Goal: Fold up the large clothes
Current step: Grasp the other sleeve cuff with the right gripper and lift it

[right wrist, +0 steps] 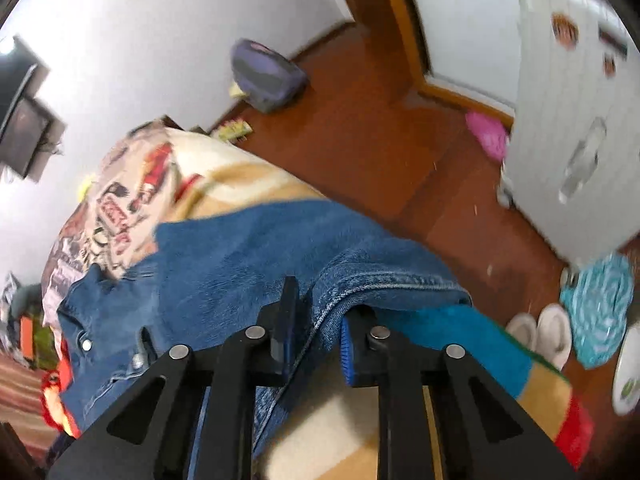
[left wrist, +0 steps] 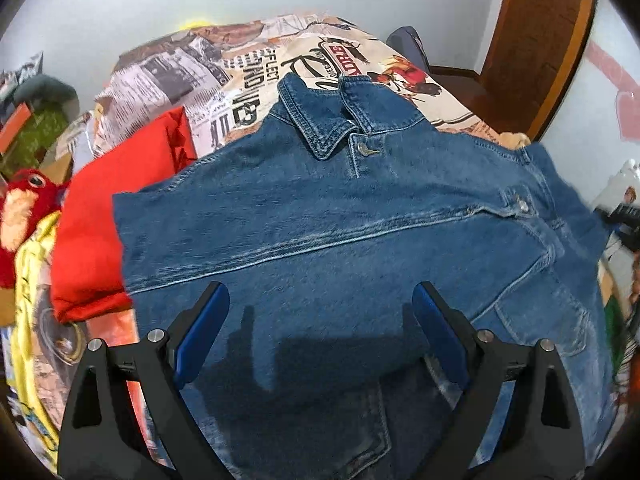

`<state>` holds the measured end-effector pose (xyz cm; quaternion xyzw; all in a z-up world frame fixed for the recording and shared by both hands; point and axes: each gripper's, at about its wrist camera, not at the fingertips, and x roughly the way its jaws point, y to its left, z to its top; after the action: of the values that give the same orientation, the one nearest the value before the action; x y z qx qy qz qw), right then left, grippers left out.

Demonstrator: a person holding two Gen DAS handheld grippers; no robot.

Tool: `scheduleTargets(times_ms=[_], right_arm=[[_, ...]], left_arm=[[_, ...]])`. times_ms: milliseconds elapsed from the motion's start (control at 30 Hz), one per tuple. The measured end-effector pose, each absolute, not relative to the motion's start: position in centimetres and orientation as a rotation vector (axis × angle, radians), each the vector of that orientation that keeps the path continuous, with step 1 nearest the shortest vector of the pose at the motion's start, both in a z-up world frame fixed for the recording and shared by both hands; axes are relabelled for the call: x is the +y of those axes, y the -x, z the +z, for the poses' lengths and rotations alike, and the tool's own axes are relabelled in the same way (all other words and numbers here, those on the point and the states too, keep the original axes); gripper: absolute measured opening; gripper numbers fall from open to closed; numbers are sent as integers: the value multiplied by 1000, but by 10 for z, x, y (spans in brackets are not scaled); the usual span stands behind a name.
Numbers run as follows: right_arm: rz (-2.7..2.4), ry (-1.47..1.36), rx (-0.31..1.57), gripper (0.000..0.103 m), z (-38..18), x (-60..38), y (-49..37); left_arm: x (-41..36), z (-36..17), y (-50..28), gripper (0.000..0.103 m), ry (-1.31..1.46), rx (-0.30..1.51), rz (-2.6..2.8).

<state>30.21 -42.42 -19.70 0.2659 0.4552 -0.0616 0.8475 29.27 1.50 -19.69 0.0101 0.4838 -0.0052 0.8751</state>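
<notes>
Far left edge of the bed [left wrist: 172,76]: a red plush toy [left wrist: 24,208] and a yellow printed cloth [left wrist: 32,320], out of my working area. Just inboard, a red garment [left wrist: 104,216] lies in a loose block; the jacket's left shoulder overlaps its corner, so I judge it a separate piece set aside.

Centre: the denim jacket [left wrist: 340,240] lies front-up across the bed, collar [left wrist: 320,124] toward the far edge and the wall, top button done up. Spread wide like this, it gives me flat panels to fold over.

My left tool [left wrist: 320,300] hovers over the jacket's lower middle, fingers wide apart, gripping nothing. Its shadow falls on the denim below, so I judge it slightly above the cloth, free to pin or smooth once the side comes across.

Right side: my right tool [right wrist: 316,320] has a seamed denim edge [right wrist: 384,280] running between its blue pads [right wrist: 347,350]. The gap looks narrow, with cloth filling it; I take it as clamped on that edge, though blur softens the view. This side of the jacket sits at the bed's right edge, above the wooden floor [right wrist: 380,140]. Holding the edge there lets me lift it and carry it inward for the fold.

Floor beyond: slippers [right wrist: 540,332], a teal cloth [right wrist: 600,300], a purple bag [right wrist: 264,76].
</notes>
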Motion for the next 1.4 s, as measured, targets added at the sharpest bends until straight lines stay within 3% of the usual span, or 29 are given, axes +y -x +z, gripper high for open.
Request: scheduleTargets(times_ms=[300, 433, 633, 733, 800, 867, 1100, 1267, 1400], right_arm=[[171, -332, 772, 12, -105, -332, -291], [299, -266, 815, 12, -111, -281, -284], [348, -217, 983, 12, -164, -245, -275], [350, -199, 1088, 15, -182, -239, -273], [341, -178, 1172, 28, -189, -240, -270], [358, -177, 1227, 34, -190, -239, -271], [361, -184, 1148, 42, -160, -269, -247], [253, -323, 1067, 52, -151, -308, -252], [152, -474, 1069, 53, -166, -356, -264]], left_arm=[[16, -182, -271, 93, -61, 958, -16], [22, -178, -264, 93, -43, 949, -10], [32, -174, -254, 93, -31, 945, -3], [35, -175, -250, 93, -33, 948, 3], [37, -176, -248, 93, -28, 951, 5], [37, -177, -247, 93, -21, 954, 5], [31, -183, -249, 93, -22, 968, -2], [24, -185, -254, 93, -29, 973, -8], [19, -186, -259, 93, -35, 975, -11]])
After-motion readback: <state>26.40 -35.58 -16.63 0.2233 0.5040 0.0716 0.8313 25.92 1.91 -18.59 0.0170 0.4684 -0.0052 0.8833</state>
